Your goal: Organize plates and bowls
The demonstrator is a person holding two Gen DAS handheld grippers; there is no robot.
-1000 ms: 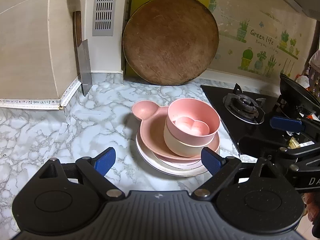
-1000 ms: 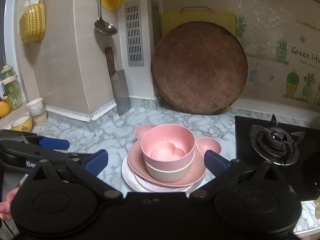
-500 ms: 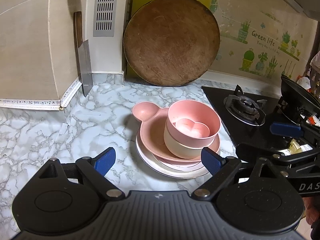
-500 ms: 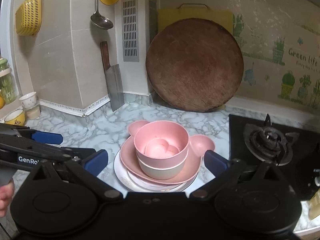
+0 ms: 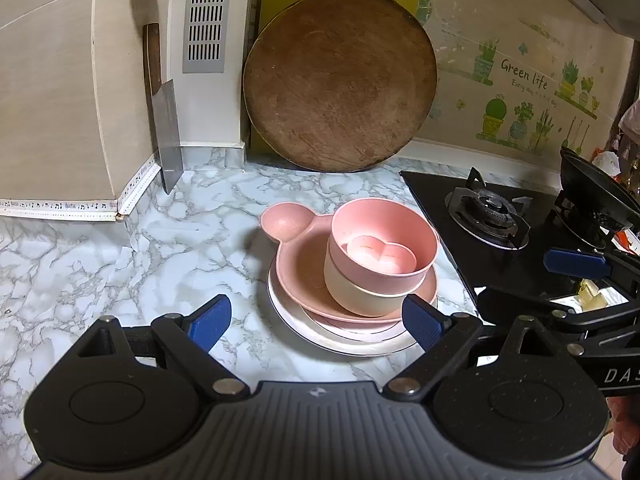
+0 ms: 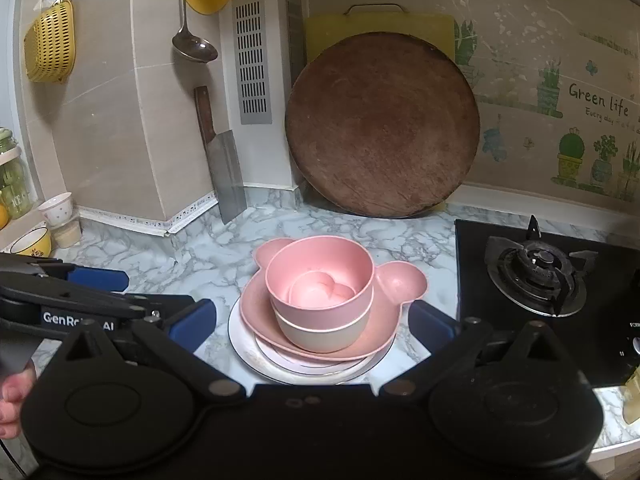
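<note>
The wall sticker (image 5: 524,74) behind the stove reads "Green life", with a smaller cursive line beneath it beginning "Every day" whose remainder is too small to read. The body of the left gripper (image 6: 76,316), seen from the right wrist view, carries white lettering "GenRo… AI", its middle letters hidden. The right gripper (image 5: 616,376), at the edge of the left wrist view, shows "DAS", cut off by the frame.

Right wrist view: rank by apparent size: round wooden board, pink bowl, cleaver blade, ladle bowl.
1. round wooden board
2. pink bowl, though it sits nearer the camera, so its size is flattered
3. cleaver blade
4. ladle bowl
</note>
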